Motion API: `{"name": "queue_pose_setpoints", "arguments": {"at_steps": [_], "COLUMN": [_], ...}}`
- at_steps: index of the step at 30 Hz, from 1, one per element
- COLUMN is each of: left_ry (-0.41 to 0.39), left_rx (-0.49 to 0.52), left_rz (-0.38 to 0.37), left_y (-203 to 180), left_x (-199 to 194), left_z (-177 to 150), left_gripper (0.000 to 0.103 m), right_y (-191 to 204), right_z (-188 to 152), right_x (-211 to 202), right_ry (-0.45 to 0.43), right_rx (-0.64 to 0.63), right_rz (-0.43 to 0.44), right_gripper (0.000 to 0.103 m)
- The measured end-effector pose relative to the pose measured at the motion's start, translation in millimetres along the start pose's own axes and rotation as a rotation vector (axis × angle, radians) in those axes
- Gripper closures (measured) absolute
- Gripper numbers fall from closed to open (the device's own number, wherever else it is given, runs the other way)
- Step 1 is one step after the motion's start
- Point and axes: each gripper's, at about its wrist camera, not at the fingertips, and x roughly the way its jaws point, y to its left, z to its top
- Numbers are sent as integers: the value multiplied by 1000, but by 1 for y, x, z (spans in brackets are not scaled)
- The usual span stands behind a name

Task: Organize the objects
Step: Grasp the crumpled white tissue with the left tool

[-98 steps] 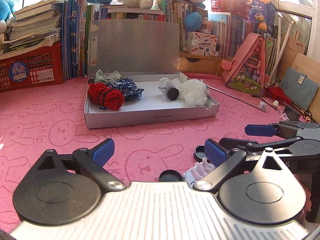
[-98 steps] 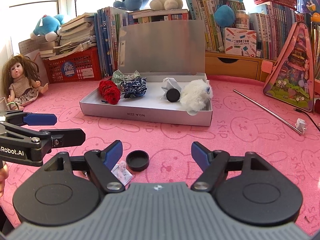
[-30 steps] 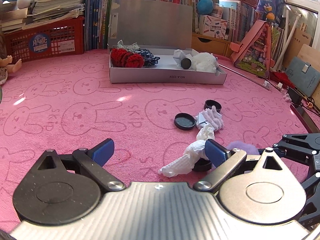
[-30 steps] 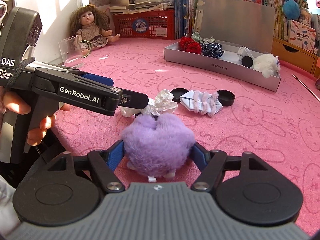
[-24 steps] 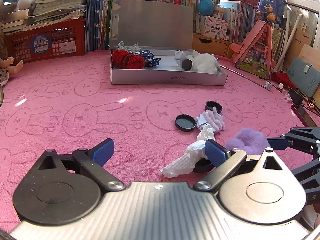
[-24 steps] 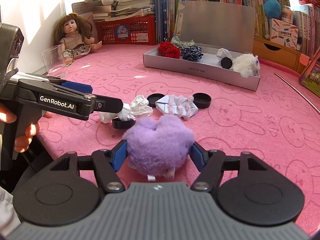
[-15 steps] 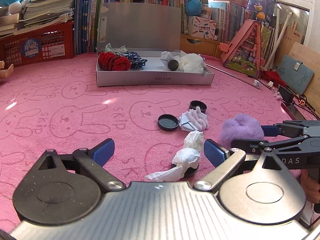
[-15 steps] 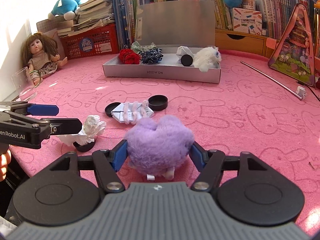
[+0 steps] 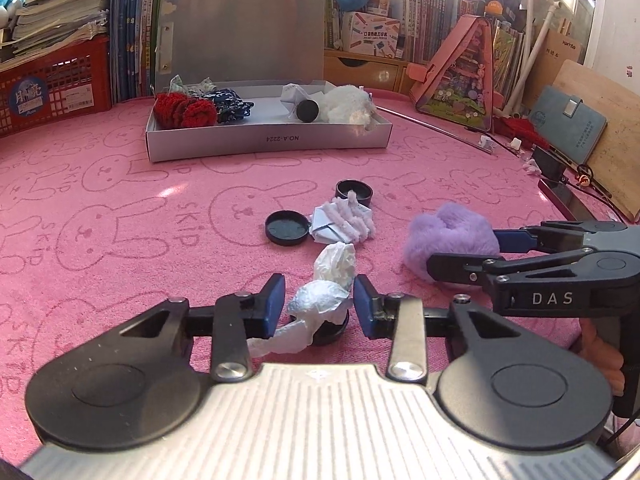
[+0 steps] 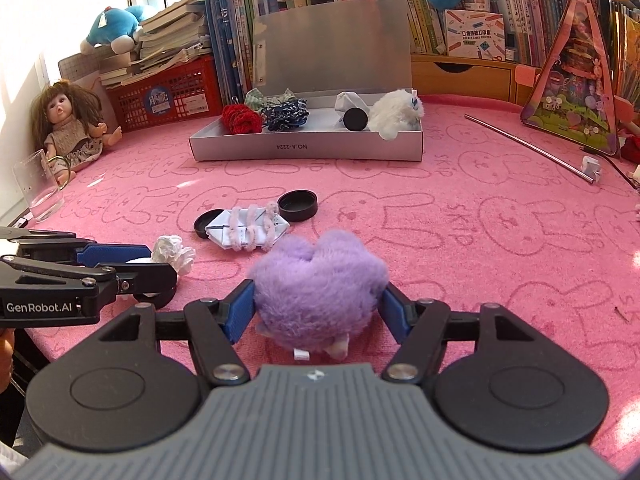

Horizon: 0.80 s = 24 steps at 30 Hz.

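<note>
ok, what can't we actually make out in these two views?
- Black cap under the white wrapper, left view: mostly covered.
- Underside of the purple pompom, right view: hidden by its fur and the right tool.
- Whether the left tool touches the wrapper: unclear.
- Box label: too small.

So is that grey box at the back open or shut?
Open. The grey box's lid stands upright behind it, and the red yarn and white plush inside show.

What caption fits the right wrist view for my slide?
Right gripper holding a purple fluffy toy above the pink mat, facing the open gray box.
</note>
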Motion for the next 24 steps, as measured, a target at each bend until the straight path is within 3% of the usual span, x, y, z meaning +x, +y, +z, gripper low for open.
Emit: {"name": "queue_pose_setpoints", "arguments": {"at_steps": [7,14,20,24], "left_ry": [-9,-72,-22,-39], "left_rx": [8,13,-6,-32], "left_rz": [-3,-14,-10,2], "left_y": [-2,-2,0,1], "left_x": [2,-9,-2,-3], "left_z": [-2,8,2,3], "left_gripper": [59,64,65,72], "right_y": [0,-1,-1,-1], "right_z": [-1,-1,-1,-1], "right_x": [1,1,2,2], "right_ry": [-2,-5,-7,-9], "right_rx": [6,13,18,24], "right_rz": [0,1,1,1], "right_gripper": [34,34,34,34]}}
